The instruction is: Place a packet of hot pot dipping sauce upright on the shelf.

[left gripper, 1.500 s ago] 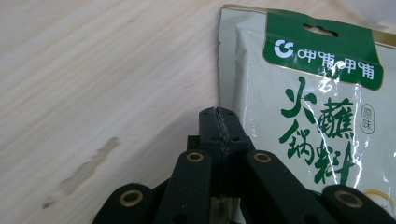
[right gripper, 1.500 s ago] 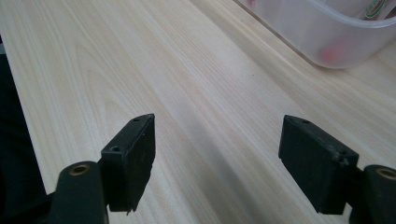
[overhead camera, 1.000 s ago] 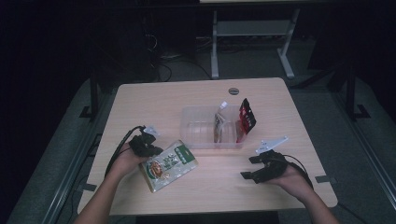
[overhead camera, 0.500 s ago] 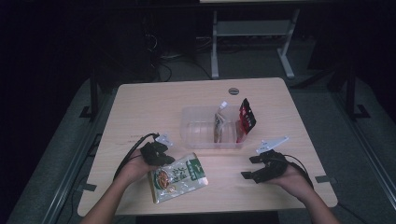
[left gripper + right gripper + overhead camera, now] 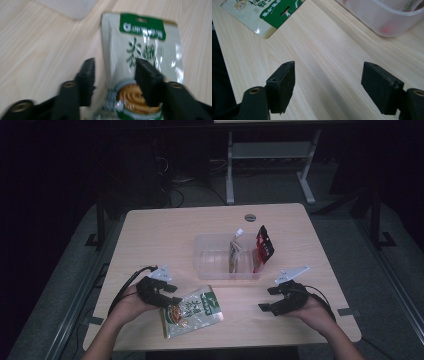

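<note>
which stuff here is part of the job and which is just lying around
In play:
- green snack pouch
- left hand-held gripper, jaws open astride the pouch's edge
- clear bin holding packets

Lying about:
- right hand-held gripper, open over bare table
- table's grommet

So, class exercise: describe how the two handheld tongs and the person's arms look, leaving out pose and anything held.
Both are black. The left tongs and right tongs each carry a grey three-cornered plate on top and trail a black cable. Up close, each has two blocky, matte black jaws with flat inner faces, fixed to arms with brass-coloured screw holes. The forearms are bare, with no sleeves in view.
</note>
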Motion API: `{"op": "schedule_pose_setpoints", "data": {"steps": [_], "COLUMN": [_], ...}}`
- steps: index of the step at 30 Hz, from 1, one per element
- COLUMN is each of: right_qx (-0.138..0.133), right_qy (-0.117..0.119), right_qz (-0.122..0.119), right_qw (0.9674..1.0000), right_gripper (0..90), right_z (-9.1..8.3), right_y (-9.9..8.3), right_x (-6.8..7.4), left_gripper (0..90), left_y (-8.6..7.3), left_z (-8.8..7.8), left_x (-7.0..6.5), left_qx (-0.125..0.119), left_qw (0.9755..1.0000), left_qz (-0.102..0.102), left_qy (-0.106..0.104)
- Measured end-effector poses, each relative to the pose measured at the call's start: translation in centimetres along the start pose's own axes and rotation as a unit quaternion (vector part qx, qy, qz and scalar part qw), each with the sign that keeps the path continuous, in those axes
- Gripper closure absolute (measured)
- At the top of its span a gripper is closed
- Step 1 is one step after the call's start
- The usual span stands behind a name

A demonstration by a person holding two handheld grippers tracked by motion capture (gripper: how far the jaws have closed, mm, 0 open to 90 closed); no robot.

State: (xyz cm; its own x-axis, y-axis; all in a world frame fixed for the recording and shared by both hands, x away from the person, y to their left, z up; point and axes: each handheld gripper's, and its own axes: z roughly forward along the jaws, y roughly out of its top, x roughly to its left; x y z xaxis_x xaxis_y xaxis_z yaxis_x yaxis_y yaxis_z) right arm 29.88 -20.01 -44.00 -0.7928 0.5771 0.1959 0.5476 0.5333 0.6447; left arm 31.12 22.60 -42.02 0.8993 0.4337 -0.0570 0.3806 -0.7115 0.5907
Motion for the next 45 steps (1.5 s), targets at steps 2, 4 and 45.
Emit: {"op": "schedule_pose_setpoints", "data": {"steps": [2, 4, 45], "right_qx": [0.001, 0.002, 0.008], "right_qy": [0.0, 0.001, 0.009], "right_qz": [0.002, 0.004, 0.002], "right_qw": [1.0, 1.0, 0.9999], "right_gripper": [26.7, 26.8, 26.9], "right_z": [0.0, 0.0, 0.6], "right_y": [0.0, 0.1, -0.1], "right_x": [0.1, 0.1, -0.1], "left_gripper": [39.3, 36.1, 77.0], "left_y": [-0.8, -1.5, -1.5], "left_z": [0.0, 0.1, 2.6], "left_x": [-0.5, -0.7, -1.0], "left_qx": [-0.004, -0.007, 0.019], "left_qw": [1.0, 0.9999, 0.9998], "left_qz": [-0.006, -0.006, -0.01], "left_qy": [0.0, -0.005, -0.002]}}
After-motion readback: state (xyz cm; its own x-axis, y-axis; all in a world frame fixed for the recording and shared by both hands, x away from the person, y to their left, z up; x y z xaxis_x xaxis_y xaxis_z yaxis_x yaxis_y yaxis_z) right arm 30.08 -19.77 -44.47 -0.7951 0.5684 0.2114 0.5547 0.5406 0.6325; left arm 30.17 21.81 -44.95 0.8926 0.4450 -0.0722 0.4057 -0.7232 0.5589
